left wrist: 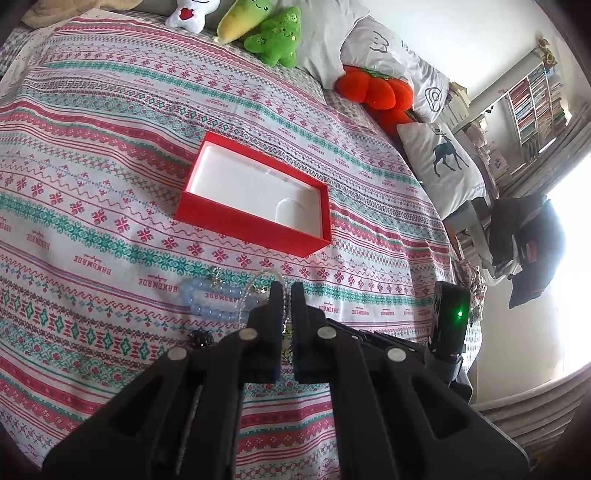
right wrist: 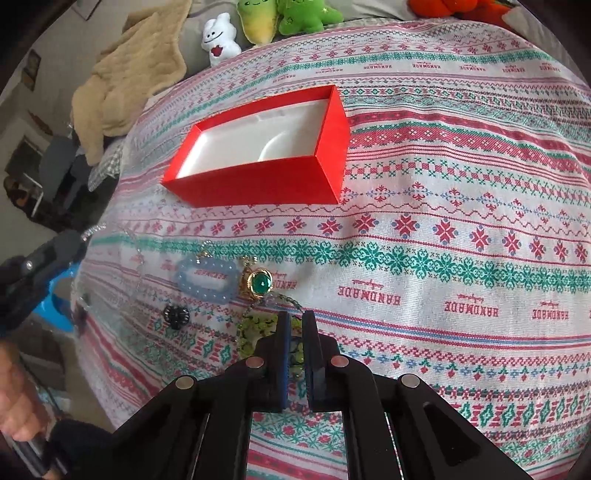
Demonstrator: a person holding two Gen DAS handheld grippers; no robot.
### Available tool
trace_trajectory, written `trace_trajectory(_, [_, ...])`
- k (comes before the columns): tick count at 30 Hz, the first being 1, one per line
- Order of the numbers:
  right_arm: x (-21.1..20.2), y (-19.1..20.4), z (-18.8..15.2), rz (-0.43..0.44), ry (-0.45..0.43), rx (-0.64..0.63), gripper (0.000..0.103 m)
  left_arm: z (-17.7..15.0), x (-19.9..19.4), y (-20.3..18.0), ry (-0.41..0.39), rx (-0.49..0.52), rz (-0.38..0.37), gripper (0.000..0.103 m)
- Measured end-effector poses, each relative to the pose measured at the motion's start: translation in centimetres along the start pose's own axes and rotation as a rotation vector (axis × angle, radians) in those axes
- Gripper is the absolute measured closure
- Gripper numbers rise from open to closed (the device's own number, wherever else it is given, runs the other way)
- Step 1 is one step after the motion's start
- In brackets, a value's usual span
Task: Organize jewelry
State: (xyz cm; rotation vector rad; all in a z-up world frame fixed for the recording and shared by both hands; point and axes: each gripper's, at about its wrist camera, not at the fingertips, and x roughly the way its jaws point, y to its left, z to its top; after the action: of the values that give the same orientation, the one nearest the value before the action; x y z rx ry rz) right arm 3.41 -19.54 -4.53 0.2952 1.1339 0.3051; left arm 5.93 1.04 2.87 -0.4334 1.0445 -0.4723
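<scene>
An open red box (left wrist: 255, 195) with a white empty inside lies on the patterned bedspread; it also shows in the right wrist view (right wrist: 258, 147). Jewelry lies in front of it: a pale blue bead bracelet (right wrist: 205, 280), a green-stone gold pendant (right wrist: 260, 283), a black ring (right wrist: 176, 316), a green bead bracelet (right wrist: 255, 328) and a clear chain (left wrist: 258, 280). My left gripper (left wrist: 287, 291) is shut on the clear chain, which hangs from its tips in the right wrist view (right wrist: 92, 230). My right gripper (right wrist: 295, 321) is nearly closed around the green bead bracelet.
Plush toys (left wrist: 273, 33) and pillows (left wrist: 439, 170) line the bed's far edge. A beige blanket (right wrist: 129, 77) lies at the far left corner. A bookshelf (left wrist: 535, 103) and a chair (left wrist: 517, 236) stand beyond the bed.
</scene>
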Motion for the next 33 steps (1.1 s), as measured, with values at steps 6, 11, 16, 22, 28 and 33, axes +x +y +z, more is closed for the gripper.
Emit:
trace_trajectory(6, [1.3, -0.9, 0.6, -0.033, 0.03, 0.026, 0.095, -0.1, 0.1, 0.1, 0.007, 0.002, 0.004, 0.098])
trace_trajectory(11, [1.9, 0.2, 1.1, -0.042, 0.025, -0.036, 0.096, 0.0, 0.1, 0.1, 0.005, 0.003, 0.002, 0.098])
trace_trajectory(16, [0.5, 1.6, 0.8, -0.03, -0.019, -0.085, 0.1, 0.0, 0.1, 0.2, 0.007, 0.004, -0.002, 0.098])
trace_trajectory(22, [-0.7, 1.7, 0.5, 0.015, -0.037, -0.09, 0.1, 0.0, -0.1, 0.1, 0.003, 0.004, -0.003, 0.098])
trace_trajectory(28, [1.8, 0.9, 1.0, -0.092, 0.019, -0.09, 0.083, -0.1, 0.0, 0.2, 0.01, 0.007, 0.001, 0.098])
trace_trajectory(33, [2.9, 1.5, 1.2, -0.12, 0.028, -0.122, 0.091, 0.0, 0.0, 0.1, 0.009, 0.007, 0.001, 0.098])
